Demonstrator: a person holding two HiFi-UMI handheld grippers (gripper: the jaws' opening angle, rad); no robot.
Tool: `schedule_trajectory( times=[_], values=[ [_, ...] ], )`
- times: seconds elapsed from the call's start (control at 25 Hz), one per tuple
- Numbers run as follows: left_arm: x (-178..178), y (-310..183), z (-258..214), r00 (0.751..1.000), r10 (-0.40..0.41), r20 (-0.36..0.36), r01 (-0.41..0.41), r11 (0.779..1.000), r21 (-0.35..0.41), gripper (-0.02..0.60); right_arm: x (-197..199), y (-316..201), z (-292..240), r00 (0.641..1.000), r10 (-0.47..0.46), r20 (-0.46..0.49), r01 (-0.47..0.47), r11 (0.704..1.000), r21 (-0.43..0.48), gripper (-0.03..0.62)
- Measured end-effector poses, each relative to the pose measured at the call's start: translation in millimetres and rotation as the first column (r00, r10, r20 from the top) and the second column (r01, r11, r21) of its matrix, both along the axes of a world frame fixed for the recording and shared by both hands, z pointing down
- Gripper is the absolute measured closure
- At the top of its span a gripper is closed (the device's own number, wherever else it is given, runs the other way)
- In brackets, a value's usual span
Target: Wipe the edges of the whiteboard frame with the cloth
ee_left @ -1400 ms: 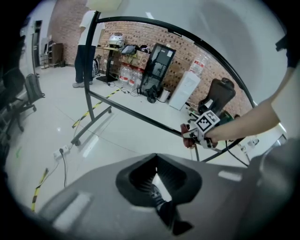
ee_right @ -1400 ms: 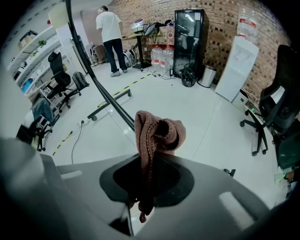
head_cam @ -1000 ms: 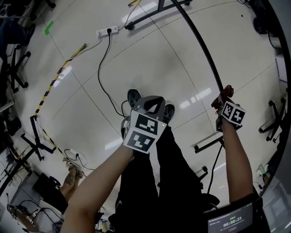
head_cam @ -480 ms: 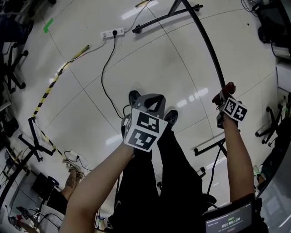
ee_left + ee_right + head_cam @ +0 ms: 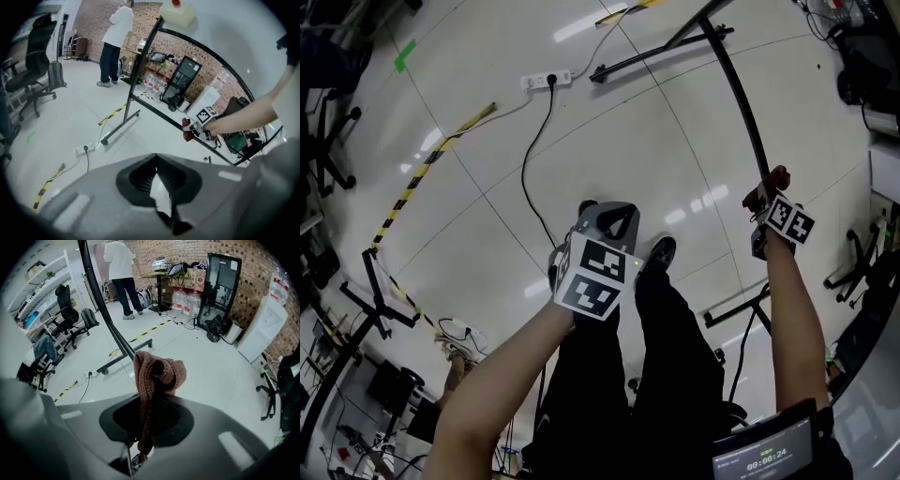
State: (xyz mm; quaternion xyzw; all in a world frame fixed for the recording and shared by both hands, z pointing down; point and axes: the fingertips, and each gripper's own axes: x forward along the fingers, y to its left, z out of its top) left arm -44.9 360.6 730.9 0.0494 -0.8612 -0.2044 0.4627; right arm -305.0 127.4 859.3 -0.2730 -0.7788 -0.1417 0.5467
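In the head view my right gripper [image 5: 766, 194] holds a reddish-brown knitted cloth [image 5: 764, 187] against the thin black whiteboard frame [image 5: 739, 98], which runs up and away. The right gripper view shows the cloth [image 5: 157, 373] bunched between the jaws of that gripper [image 5: 149, 397], with the frame edge [image 5: 101, 305] just left of it. My left gripper [image 5: 614, 214] hangs over the floor in front of the person's legs, apart from the frame. Its jaws [image 5: 157, 171] are shut with nothing in them. From the left gripper view the cloth [image 5: 187, 129] sits on the frame bar [image 5: 154, 108].
The whiteboard's wheeled foot [image 5: 661, 52] rests on the glossy white floor. A power strip [image 5: 546, 80] with a black cable and yellow-black tape [image 5: 431, 161] lie to the left. Office chairs [image 5: 33, 75] stand at the sides. A person [image 5: 121, 277] stands by the brick wall.
The person has stepped sideways; both grippers have travelled with them. The right gripper has slid the cloth along the black frame edge. Neither gripper's jaws have changed.
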Motion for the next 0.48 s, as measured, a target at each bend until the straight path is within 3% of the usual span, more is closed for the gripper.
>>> schedule_trajectory(
  times=[0.48],
  values=[
    [-0.3, 52.2, 3.6, 0.998, -0.057, -0.013, 0.057, 0.998, -0.020, 0.577, -35.1, 95.5, 3.5, 0.996, -0.084, 0.013, 0.084, 0.996, -0.018, 0.536]
  ],
)
